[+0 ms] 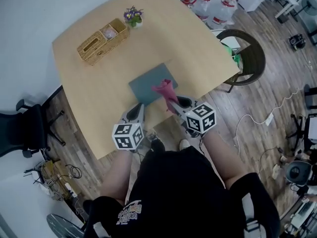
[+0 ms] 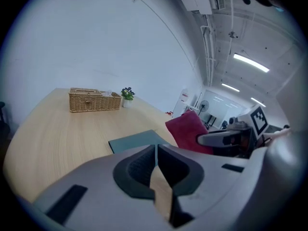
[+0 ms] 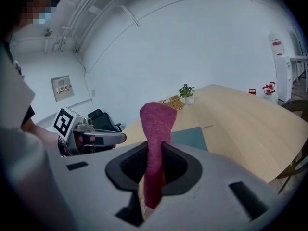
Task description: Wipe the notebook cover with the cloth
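Note:
A grey-teal notebook point(image 1: 152, 83) lies flat near the table's front edge, also visible as a notebook point(image 2: 137, 139) in the left gripper view and a notebook point(image 3: 189, 137) in the right gripper view. My right gripper point(image 1: 174, 102) is shut on a magenta cloth point(image 1: 165, 92), which stands up from its jaws as the cloth point(image 3: 156, 129) over the notebook's near right corner. My left gripper point(image 1: 139, 111) sits at the table edge just in front of the notebook's near left corner, jaws closed together with nothing between them point(image 2: 156, 153).
A wicker basket point(image 1: 101, 41) and a small potted plant point(image 1: 132, 17) stand at the table's far left. A dark round chair point(image 1: 247, 58) is at the table's right side, water jugs point(image 1: 210, 6) behind it. An office chair point(image 1: 25, 128) stands on the left.

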Action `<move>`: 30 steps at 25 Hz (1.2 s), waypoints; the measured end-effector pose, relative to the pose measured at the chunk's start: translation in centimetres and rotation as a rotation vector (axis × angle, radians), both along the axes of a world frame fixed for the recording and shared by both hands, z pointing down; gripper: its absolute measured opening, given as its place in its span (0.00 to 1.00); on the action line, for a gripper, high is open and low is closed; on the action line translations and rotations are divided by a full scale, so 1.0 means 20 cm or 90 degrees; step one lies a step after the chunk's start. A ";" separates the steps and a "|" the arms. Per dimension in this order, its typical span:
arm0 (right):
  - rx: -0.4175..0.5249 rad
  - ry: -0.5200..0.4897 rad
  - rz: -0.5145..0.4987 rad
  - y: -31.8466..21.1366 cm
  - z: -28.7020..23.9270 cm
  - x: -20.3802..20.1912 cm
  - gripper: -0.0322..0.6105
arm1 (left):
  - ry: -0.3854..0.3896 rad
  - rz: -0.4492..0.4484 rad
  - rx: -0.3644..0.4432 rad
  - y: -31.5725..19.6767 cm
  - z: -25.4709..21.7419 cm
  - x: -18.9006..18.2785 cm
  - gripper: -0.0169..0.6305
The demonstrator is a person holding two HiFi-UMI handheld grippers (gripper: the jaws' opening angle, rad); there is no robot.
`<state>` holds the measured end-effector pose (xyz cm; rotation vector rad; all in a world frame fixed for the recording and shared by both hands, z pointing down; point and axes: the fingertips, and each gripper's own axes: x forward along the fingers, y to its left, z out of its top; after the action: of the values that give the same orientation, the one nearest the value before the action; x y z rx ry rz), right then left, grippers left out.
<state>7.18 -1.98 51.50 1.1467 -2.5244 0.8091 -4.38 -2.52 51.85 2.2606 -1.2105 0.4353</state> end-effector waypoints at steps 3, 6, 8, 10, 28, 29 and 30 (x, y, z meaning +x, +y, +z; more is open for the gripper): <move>0.019 -0.010 -0.026 0.11 -0.05 0.08 0.16 | -0.003 -0.024 0.017 0.13 -0.06 0.08 0.05; 0.041 -0.019 -0.054 0.23 -0.12 0.16 0.16 | 0.001 -0.048 0.040 0.27 -0.13 0.17 0.05; 0.055 -0.026 -0.072 0.31 -0.17 0.21 0.16 | 0.001 -0.066 0.058 0.37 -0.18 0.23 0.06; 0.068 -0.032 -0.092 0.40 -0.21 0.25 0.16 | -0.001 -0.082 0.076 0.47 -0.23 0.28 0.05; 0.103 -0.080 -0.139 0.79 -0.39 0.25 0.15 | -0.007 -0.130 0.146 0.97 -0.45 0.32 0.05; 0.105 -0.080 -0.140 0.80 -0.40 0.24 0.15 | -0.006 -0.130 0.150 0.98 -0.46 0.31 0.05; 0.107 -0.079 -0.141 0.81 -0.41 0.24 0.16 | -0.004 -0.131 0.152 0.99 -0.47 0.30 0.05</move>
<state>11.93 14.17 43.34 0.8652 -2.8037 0.6399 1.69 17.37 42.40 2.2974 -1.5510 0.2297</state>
